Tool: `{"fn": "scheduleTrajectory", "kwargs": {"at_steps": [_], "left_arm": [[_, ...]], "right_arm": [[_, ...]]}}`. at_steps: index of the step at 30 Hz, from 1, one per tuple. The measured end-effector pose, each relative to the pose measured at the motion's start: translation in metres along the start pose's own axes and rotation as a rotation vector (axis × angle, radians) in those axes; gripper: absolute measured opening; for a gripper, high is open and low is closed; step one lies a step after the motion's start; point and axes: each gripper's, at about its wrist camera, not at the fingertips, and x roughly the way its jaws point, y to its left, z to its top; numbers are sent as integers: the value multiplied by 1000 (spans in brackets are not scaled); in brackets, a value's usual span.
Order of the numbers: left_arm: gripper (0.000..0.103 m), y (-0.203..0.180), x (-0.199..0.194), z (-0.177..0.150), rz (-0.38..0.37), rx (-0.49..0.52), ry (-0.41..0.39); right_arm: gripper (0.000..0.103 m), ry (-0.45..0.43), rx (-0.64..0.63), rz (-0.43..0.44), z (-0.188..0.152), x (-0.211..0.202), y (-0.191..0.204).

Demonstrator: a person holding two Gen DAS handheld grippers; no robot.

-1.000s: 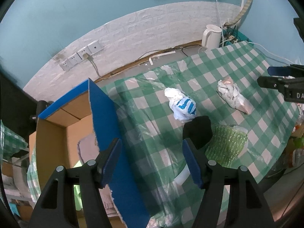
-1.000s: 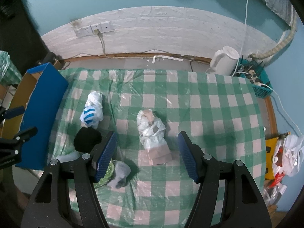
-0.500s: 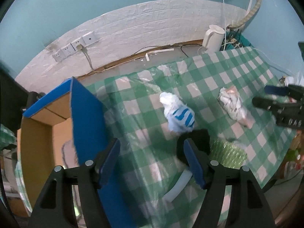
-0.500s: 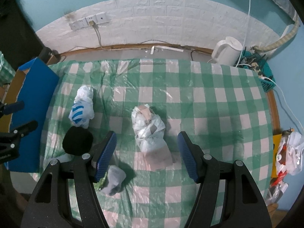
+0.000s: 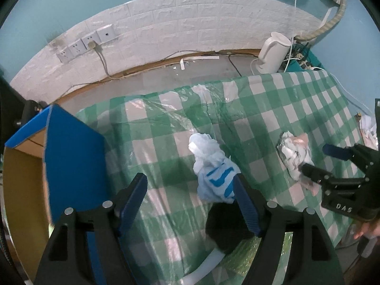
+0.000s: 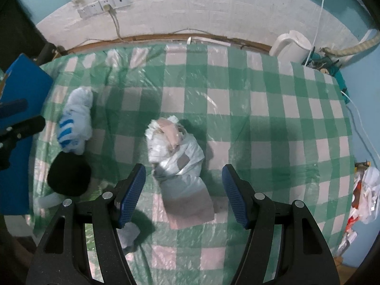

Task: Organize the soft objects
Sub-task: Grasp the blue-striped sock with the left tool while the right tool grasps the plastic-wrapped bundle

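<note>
Progress: early by my reading; several soft things lie loose on the table (image 6: 261,109), none gripped.
Left gripper (image 5: 190,199): released, jaws wide, empty, over the table's left part, just short of the striped bundle.
Right gripper (image 6: 182,192): released, jaws wide, empty, straddling the near end of the white bundle without touching it, as far as the view shows.
Striped bundle (image 5: 213,173): white with blue stripes, near the left edge, touching the black ball.
Black ball (image 6: 68,178): dark soft lump toward the near-left corner, beside the striped bundle.
White bundle (image 6: 175,152): crumpled, pinkish patches, at the table's middle.
Green wrap (image 5: 239,258): at the near edge, partly hidden behind the left gripper.
Grey piece (image 6: 129,235): small, at the near edge, behind the right gripper's left finger.
Box (image 5: 71,156): blue-sided carton off the left edge; whether anything is inside cannot be told.
Left to do: probably every visible item still needs gathering, likely into the box.
</note>
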Motion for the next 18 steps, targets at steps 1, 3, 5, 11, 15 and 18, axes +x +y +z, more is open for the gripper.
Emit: {"fn": "scheduleTrajectory", "kwargs": {"at_steps": [1, 3, 5, 11, 15, 18], "left_arm": [[76, -1, 3, 2, -3, -1, 5], [76, -2, 7, 5, -5, -1, 13], [76, -4, 12, 8, -9, 3, 20], [80, -8, 28, 14, -24, 6, 44], [80, -14, 37, 16, -32, 26, 64], [80, -17, 47, 16, -34, 27, 88]], "right_arm": [[66, 4, 3, 2, 0, 3, -1], [66, 11, 2, 7, 2, 8, -1], [66, 19, -5, 9, 3, 12, 1], [66, 48, -37, 6, 6, 25, 10], [66, 68, -61, -24, 5, 31, 17], [66, 72, -67, -40, 5, 35, 21]]}}
